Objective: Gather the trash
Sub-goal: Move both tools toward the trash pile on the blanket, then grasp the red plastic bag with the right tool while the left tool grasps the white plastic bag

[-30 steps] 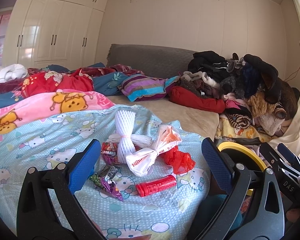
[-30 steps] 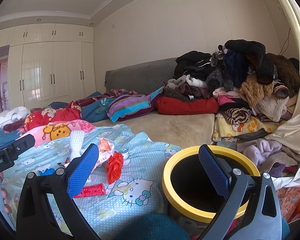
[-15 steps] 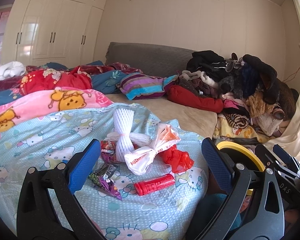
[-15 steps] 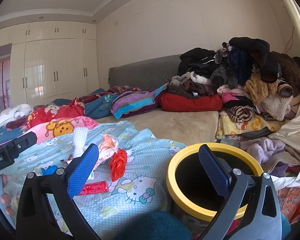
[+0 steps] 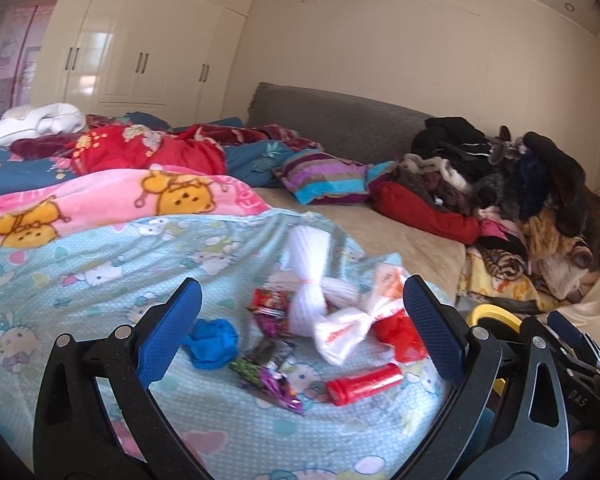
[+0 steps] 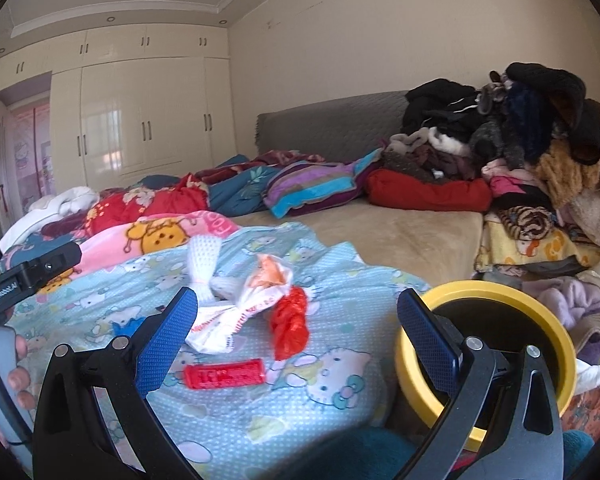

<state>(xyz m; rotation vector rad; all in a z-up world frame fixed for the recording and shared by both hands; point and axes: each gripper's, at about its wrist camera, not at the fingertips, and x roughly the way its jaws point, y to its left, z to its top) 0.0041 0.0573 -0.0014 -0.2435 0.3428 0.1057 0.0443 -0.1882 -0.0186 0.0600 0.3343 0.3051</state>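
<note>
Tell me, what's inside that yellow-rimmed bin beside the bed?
The yellow-rimmed bin shows only a dark inner wall from the right tool's camera. The right tool hides part of its opening, and the bottom is out of sight, so contents cannot be told.

On the near pale-blue cartoon-print quilt lies a cluster of litter: a crumpled blue wrapper at left, a red plastic tube nearest, a white foam net sleeve farthest. A tied white plastic bag lies between them (touching a crumpled red bag on its right). Right of the quilt stands a yellow-rimmed round bin, with a heaped clothes pile behind it.
</note>
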